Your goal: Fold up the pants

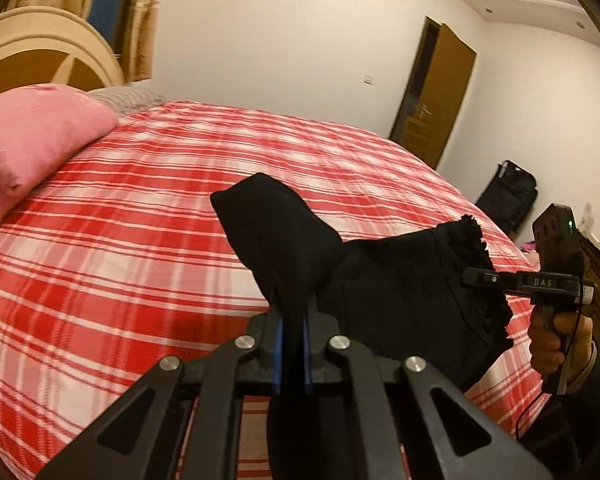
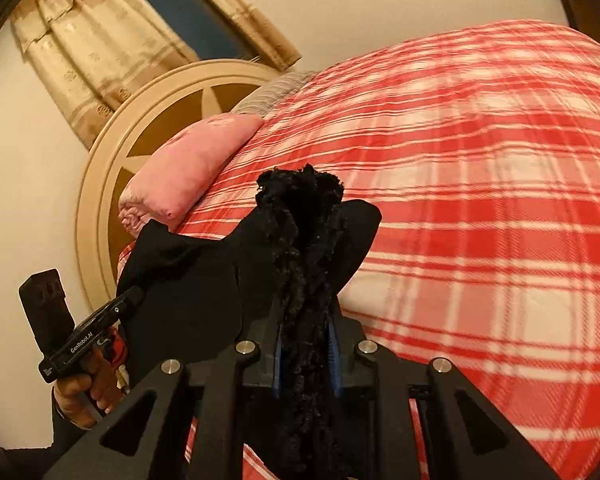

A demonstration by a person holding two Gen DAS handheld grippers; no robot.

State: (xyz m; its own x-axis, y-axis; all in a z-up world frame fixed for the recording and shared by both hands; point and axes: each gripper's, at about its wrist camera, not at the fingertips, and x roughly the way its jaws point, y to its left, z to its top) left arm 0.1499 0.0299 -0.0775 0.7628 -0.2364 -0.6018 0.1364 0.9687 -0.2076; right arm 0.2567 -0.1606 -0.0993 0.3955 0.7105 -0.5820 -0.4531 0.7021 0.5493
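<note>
Pants [image 1: 400, 280] pinched by left gripper [image 1: 293, 320] and right gripper [image 2: 305, 320] above bed [image 1: 140, 200]

Warm, dim indoor light, strong fisheye bending with dark vignetted corners, motion blur across the plaid bedspread [image 2: 480, 200].

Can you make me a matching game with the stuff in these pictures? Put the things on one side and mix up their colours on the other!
Things:
1. pants
2. pillow
3. blanket
4. door

Colours:
A. red and white checks
B. brown
C. black
D. pink

Right pairs: 1-C, 2-D, 3-A, 4-B
</note>
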